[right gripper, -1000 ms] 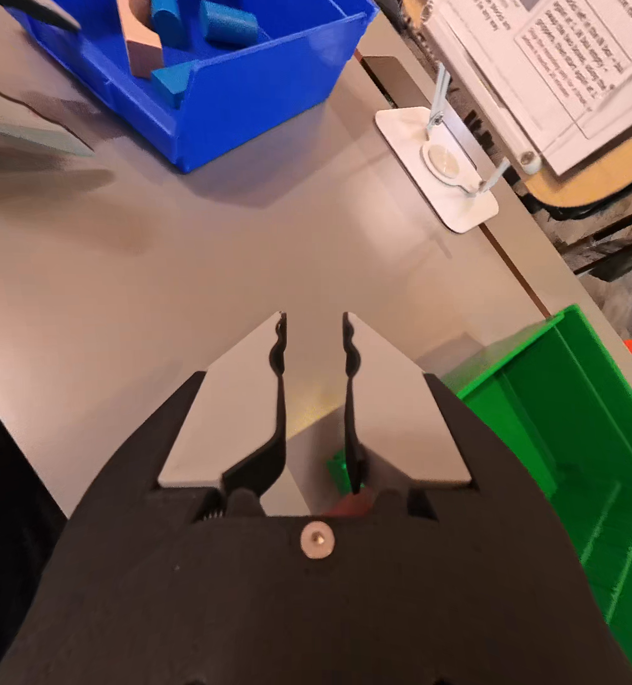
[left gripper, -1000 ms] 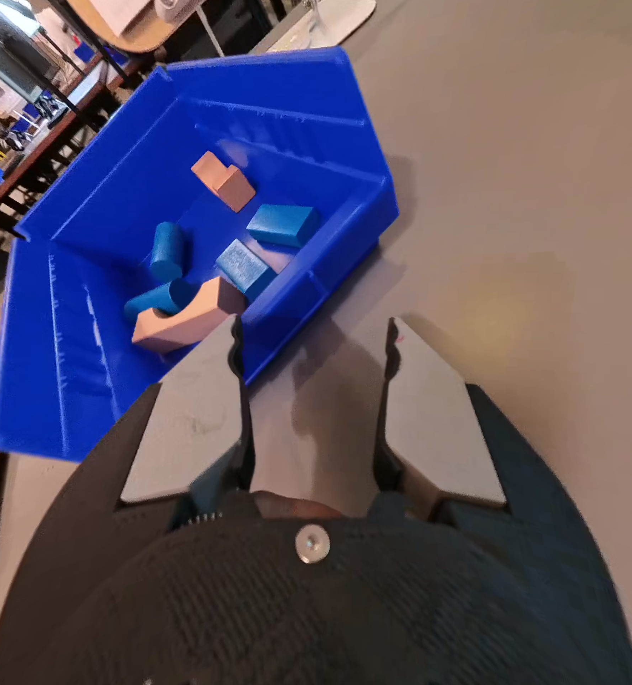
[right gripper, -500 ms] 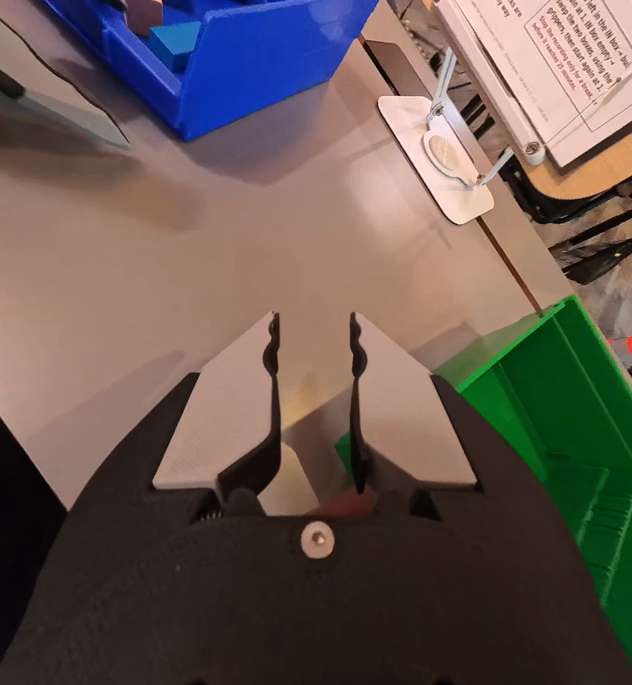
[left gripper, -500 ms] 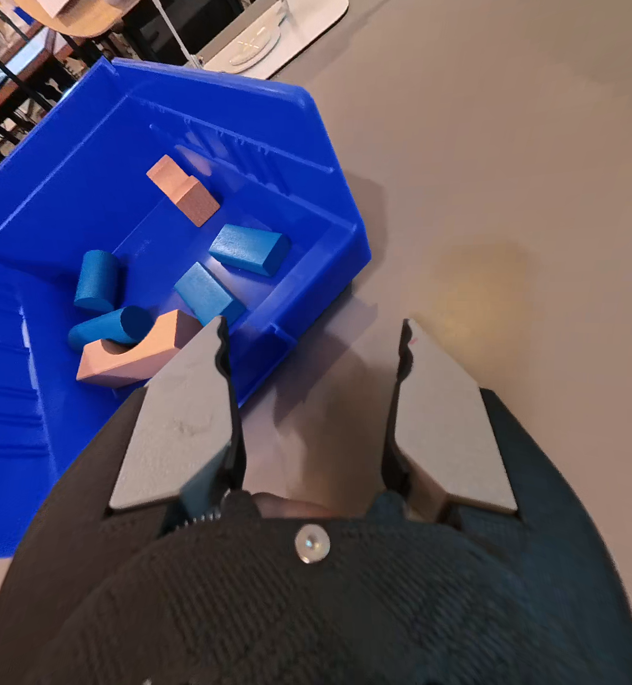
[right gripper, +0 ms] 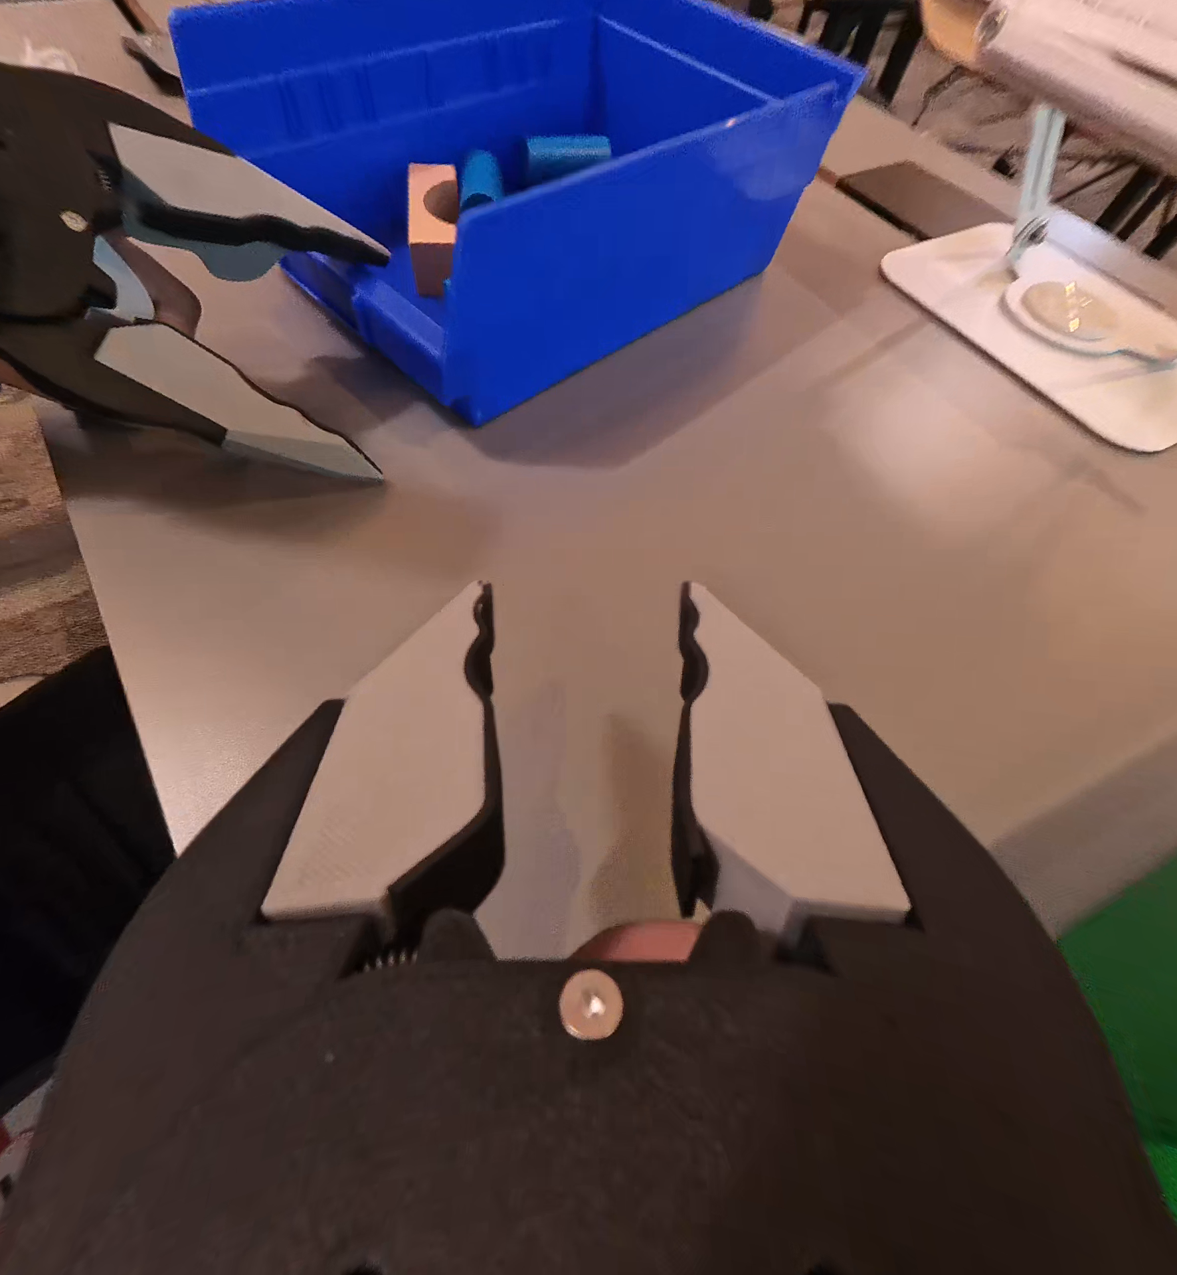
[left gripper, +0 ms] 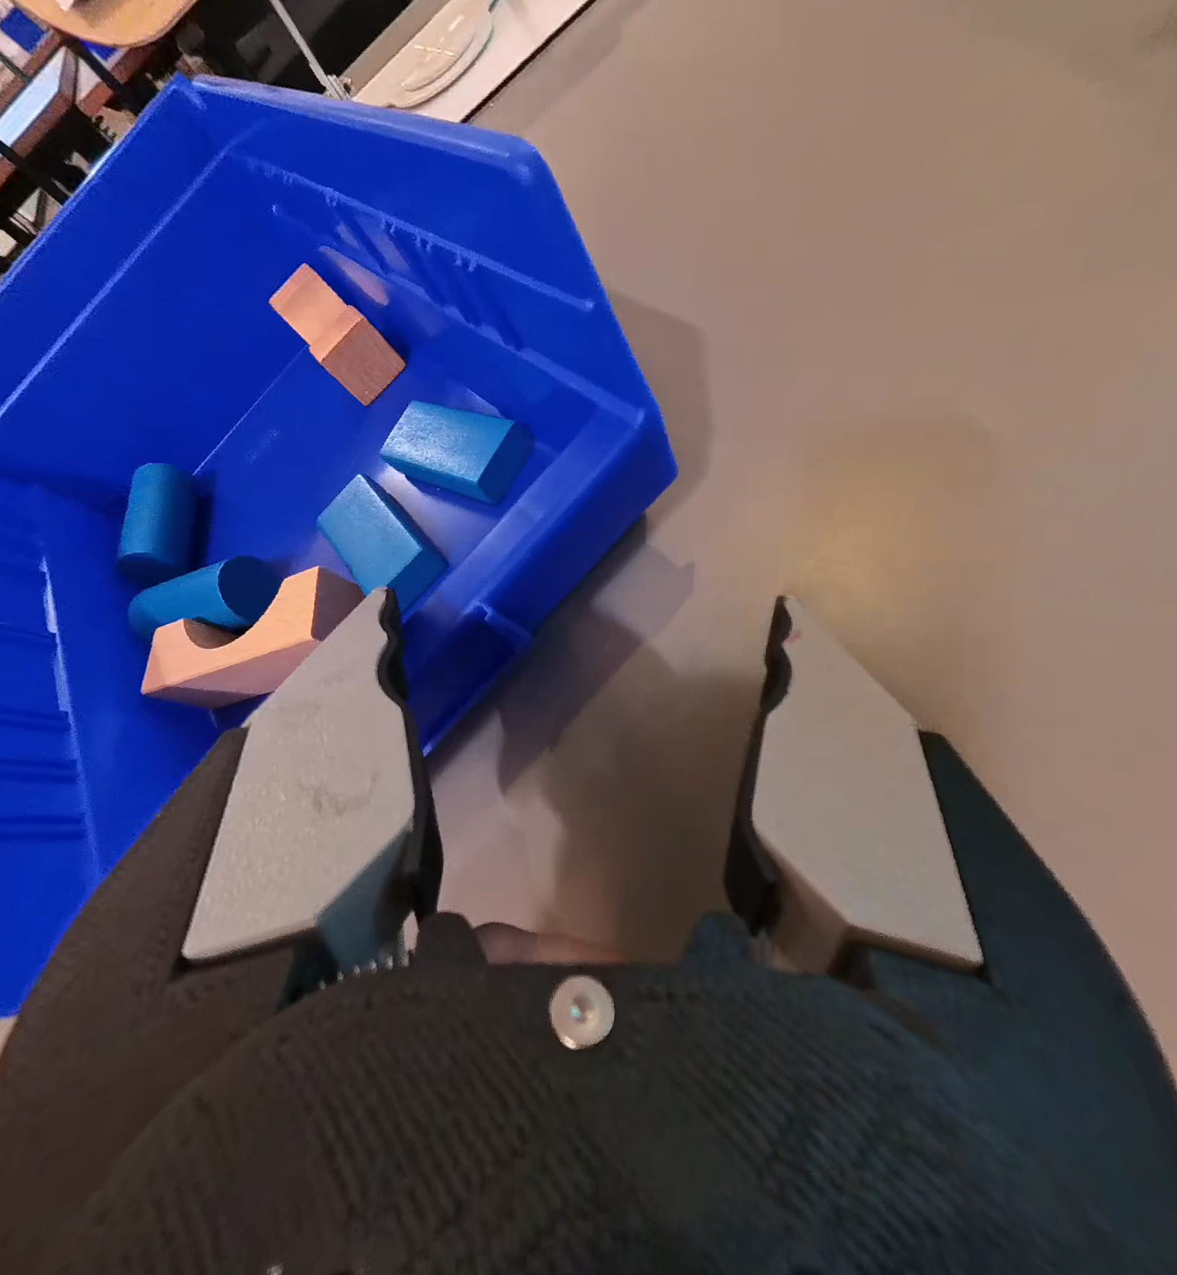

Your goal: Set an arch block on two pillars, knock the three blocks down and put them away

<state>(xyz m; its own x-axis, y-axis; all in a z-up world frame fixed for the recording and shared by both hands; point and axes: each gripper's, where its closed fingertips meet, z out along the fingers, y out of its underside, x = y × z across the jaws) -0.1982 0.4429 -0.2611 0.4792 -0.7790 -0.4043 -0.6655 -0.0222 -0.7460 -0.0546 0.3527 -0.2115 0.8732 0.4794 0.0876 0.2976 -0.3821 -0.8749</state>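
A blue bin (left gripper: 109,324) holds a tan arch block (left gripper: 241,655), two blue cylinders (left gripper: 158,521), two blue rectangular blocks (left gripper: 379,538) and a tan stepped block (left gripper: 337,334). My left gripper (left gripper: 582,600) is open and empty, low over the grey table beside the bin's near corner. My right gripper (right gripper: 584,586) is open and empty above the bare table, pointing at the bin (right gripper: 613,262). The arch block (right gripper: 430,228) shows there on end behind the bin wall. The left gripper (right gripper: 382,366) shows there at the left.
A green bin (right gripper: 1158,931) sits at my right gripper's lower right. A white stand base with a thin metal upright (right gripper: 1055,331) stands right of the blue bin. The grey table (right gripper: 779,552) ends at an edge on the left.
Both grippers have opened wider. The right gripper has swung left, from facing the green bin and stand to facing the blue bin. The left gripper has shifted slightly beside the bin.
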